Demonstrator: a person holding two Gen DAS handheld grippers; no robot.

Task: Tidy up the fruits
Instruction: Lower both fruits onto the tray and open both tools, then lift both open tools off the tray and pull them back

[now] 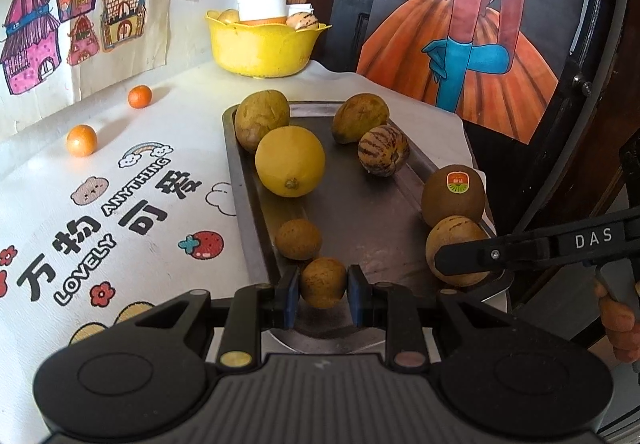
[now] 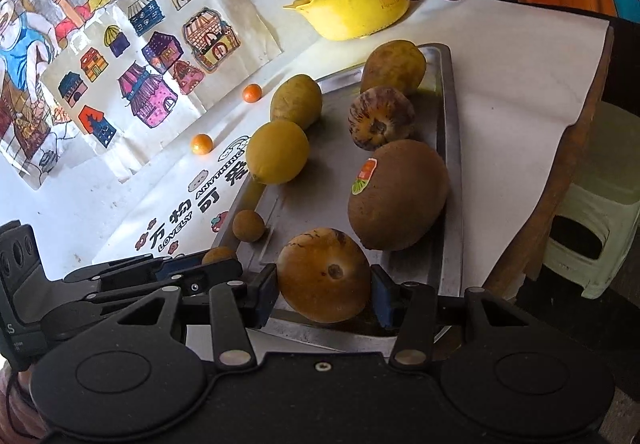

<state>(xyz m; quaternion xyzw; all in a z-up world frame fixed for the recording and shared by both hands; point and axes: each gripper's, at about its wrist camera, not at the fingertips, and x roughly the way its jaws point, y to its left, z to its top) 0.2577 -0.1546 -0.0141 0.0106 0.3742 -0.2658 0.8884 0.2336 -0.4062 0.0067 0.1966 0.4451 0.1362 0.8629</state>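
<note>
The surface [image 1: 132, 179], under a white printed cloth, runs off the left wrist picture on the left, and its near part is hidden behind the black body of the left hand-held gripper [image 1: 323, 286]. On it lies the metal tray [image 1: 360, 203], its long axis running away from both hand-held grippers; its near end is covered by them. Beyond the tray's far end stands a yellow bowl [image 1: 260, 47]; what it holds is half hidden behind its rim.

On the tray, ahead of the right hand-held gripper [image 2: 324, 286], lies a brown kiwi [image 2: 398, 195], long axis pointing away, sticker facing left. To the left and further off sits a yellow lemon [image 1: 290, 161], its nub turned back toward the left hand-held gripper.

The right hand-held gripper is clenched on a tan round fruit [image 2: 324, 276] at the tray's near end, its dark dimple facing up; in the left wrist view a black finger covers part of this fruit. The left hand-held gripper is clenched on a small brown fruit [image 1: 323, 282] at the tray's near left edge; its underside is out of sight. Whether either fruit is lifted off the tray cannot be told. A second small brown fruit [image 1: 298, 240] lies just ahead of it.
</note>
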